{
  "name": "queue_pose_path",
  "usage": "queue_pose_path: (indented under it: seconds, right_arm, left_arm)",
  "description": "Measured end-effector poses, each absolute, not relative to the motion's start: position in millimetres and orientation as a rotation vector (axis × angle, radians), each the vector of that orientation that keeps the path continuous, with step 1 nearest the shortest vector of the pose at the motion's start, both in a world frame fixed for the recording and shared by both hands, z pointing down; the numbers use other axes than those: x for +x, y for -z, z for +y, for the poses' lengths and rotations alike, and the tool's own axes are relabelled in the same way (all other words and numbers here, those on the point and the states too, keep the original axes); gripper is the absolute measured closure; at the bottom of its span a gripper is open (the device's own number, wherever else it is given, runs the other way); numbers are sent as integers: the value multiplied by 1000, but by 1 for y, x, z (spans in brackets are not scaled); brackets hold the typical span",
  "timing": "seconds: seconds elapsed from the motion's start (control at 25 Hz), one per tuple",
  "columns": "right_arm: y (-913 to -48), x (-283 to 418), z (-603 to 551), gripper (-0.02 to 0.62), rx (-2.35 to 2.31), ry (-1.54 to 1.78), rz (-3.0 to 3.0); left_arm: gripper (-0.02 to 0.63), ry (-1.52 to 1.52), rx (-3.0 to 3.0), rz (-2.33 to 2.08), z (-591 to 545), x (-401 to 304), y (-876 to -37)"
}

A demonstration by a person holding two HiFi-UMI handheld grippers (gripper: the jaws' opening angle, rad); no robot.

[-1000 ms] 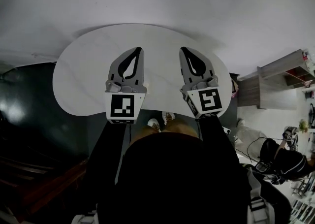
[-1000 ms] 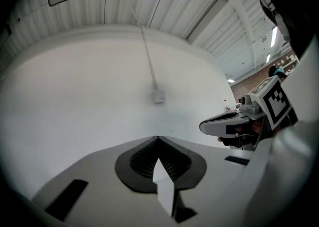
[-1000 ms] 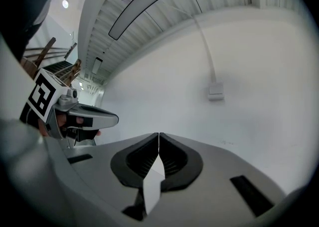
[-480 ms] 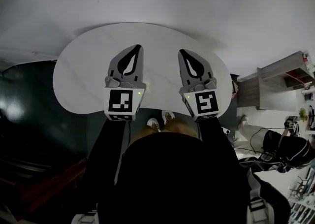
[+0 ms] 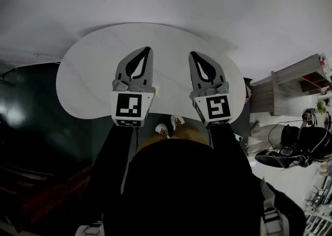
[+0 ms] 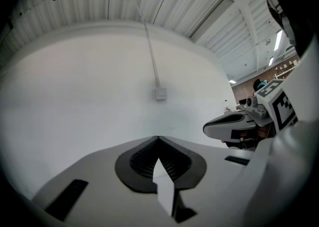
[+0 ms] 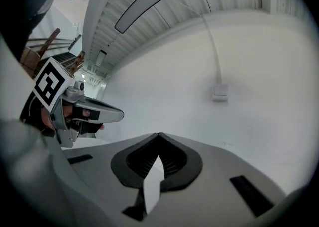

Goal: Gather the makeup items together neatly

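Observation:
No makeup items show in any view. In the head view my left gripper (image 5: 147, 50) and right gripper (image 5: 192, 53) hang side by side over a white rounded table (image 5: 88, 74), both pointing away from me. Each has its jaws shut with the tips touching and nothing between them. In the left gripper view my left gripper (image 6: 158, 137) faces a plain white wall, with the right gripper (image 6: 234, 123) beside it. The right gripper view shows my right gripper (image 7: 158, 134) shut in the same way, with the left gripper (image 7: 94, 113) at its left.
A wall switch (image 6: 160, 93) with a cable duct running up from it sits on the white wall ahead. Wooden shelving (image 5: 290, 84) stands to the table's right. Dark floor (image 5: 31, 126) lies to the left. A person (image 5: 303, 147) and clutter are at the far right.
Both grippers stay where they were, still shut. Only the person at the far right has shifted.

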State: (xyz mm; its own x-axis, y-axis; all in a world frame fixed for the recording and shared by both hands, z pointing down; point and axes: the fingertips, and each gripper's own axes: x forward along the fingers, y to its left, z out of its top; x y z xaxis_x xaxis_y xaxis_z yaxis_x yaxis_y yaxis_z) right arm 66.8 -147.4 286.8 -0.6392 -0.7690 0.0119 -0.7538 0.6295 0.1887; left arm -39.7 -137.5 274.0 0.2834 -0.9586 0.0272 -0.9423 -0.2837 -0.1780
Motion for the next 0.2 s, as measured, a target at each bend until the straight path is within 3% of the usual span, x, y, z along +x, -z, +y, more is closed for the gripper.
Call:
queue_pose_path:
  seconds: [0.2]
  right_arm:
    - [-284,61,-136,568,1294,251,-2753]
  left_arm:
    - [591,195,-2404,1794,-126,-48,-268]
